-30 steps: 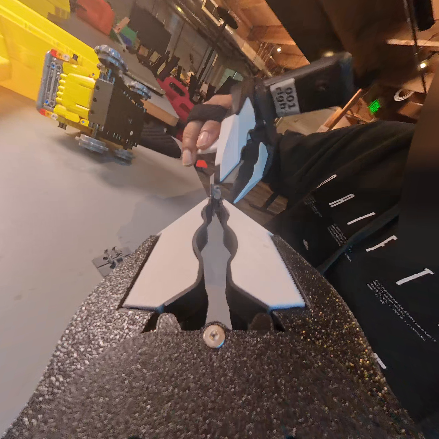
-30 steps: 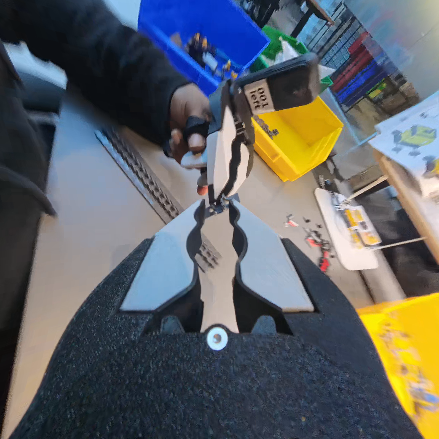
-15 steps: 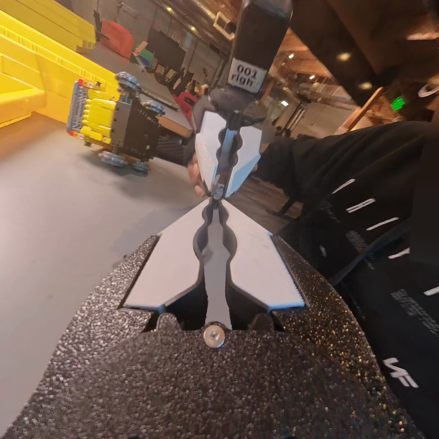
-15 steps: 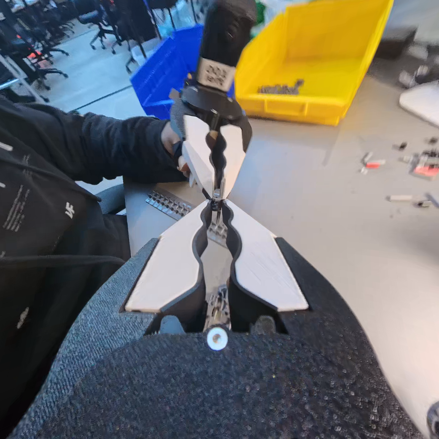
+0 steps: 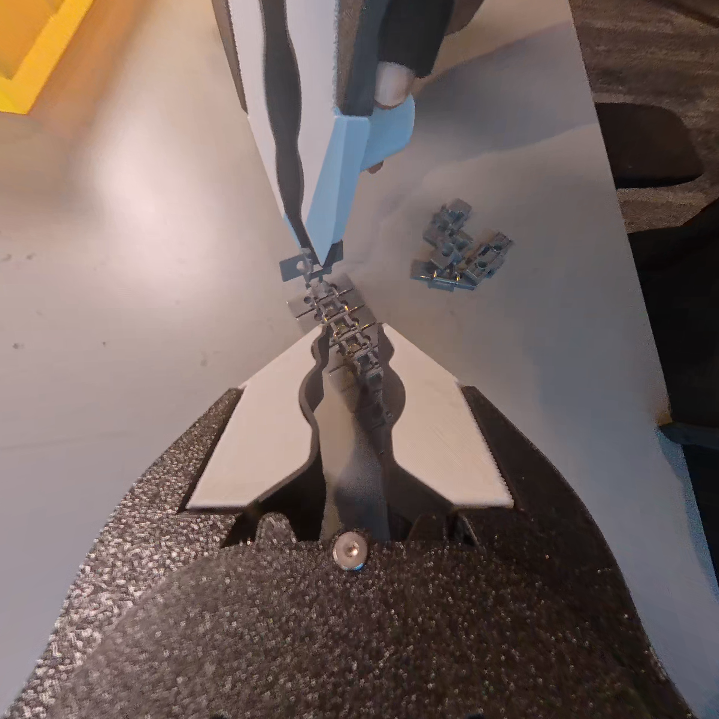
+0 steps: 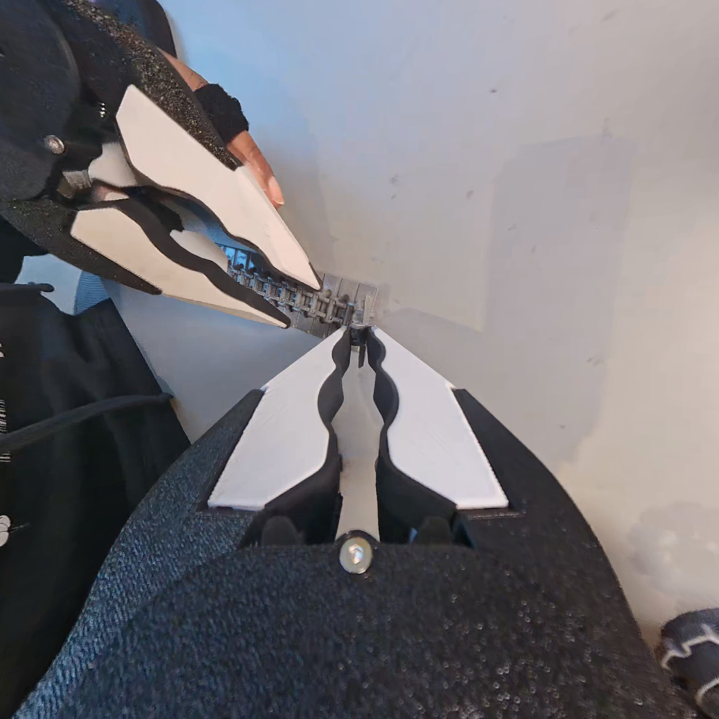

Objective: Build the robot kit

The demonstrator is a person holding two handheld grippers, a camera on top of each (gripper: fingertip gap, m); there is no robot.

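Both grippers have dropped to the table (image 5: pixel 136 350): left gripper (image 5: pixel 352 330) straddles the track chain (image 5: pixel 330 307), steadying it; right gripper (image 6: pixel 356 330) pinches an end link (image 5: pixel 295 268) just ahead.

- Left wrist view: the left gripper (image 5: pixel 352 330) fills the lower half of the frame, its fingertips at centre.
- A linked track chain (image 5: pixel 342 330) lies on the table (image 5: pixel 136 311), running from between those fingers up to frame centre.
- The right gripper (image 5: pixel 317 258) enters from the top centre; its tips meet the chain's far end, at a single track link (image 5: pixel 293 269).
- A loose cluster of track links (image 5: pixel 457 256) lies on the table right of centre, apart from the chain.
- A bin (image 5: pixel 35 58) occupies the upper left corner.
- Right wrist view: the left gripper (image 6: pixel 305 305) reaches in from the upper left, over the chain (image 6: pixel 311 301); the right gripper (image 6: pixel 358 334) rises from below to its end.
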